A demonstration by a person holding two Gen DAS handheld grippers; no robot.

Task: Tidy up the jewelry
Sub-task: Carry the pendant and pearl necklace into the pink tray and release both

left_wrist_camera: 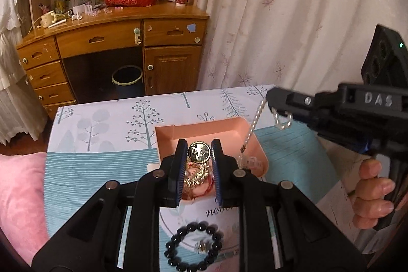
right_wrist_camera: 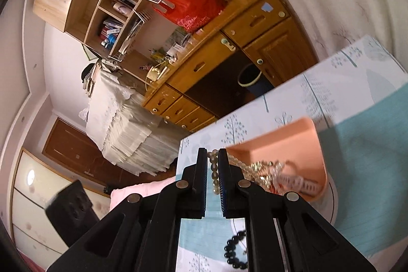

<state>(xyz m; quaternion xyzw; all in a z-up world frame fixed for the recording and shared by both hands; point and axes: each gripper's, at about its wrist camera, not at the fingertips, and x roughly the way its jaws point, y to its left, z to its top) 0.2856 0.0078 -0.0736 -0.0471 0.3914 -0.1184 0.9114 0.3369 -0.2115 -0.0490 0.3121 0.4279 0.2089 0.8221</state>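
Tree-print counter [left_wrist_camera: 102, 144] w/ pink tray [left_wrist_camera: 204, 128] of jewelry. Right tool [right_wrist_camera: 213, 170] clamped on pearl strand [left_wrist_camera: 251, 130], lifting it out; left tool [left_wrist_camera: 198, 165] nearly together, nothing visibly gripped. Next: prob. free strand w/o snagging.

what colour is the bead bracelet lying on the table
Black, glossy round beads: bead bracelet, clearest in the left wrist view.

The tray [left_wrist_camera: 237, 126] looks like smooth, matt pink plastic. In it, a gold medallion [left_wrist_camera: 200, 151] and chain [left_wrist_camera: 197, 176] shine like polished metal. Before the tray, a black bead bracelet [left_wrist_camera: 193, 249] gleams glossy on the printed matt tablecloth [left_wrist_camera: 102, 165]. Behind the tray stands a varnished wooden desk [left_wrist_camera: 132, 17].
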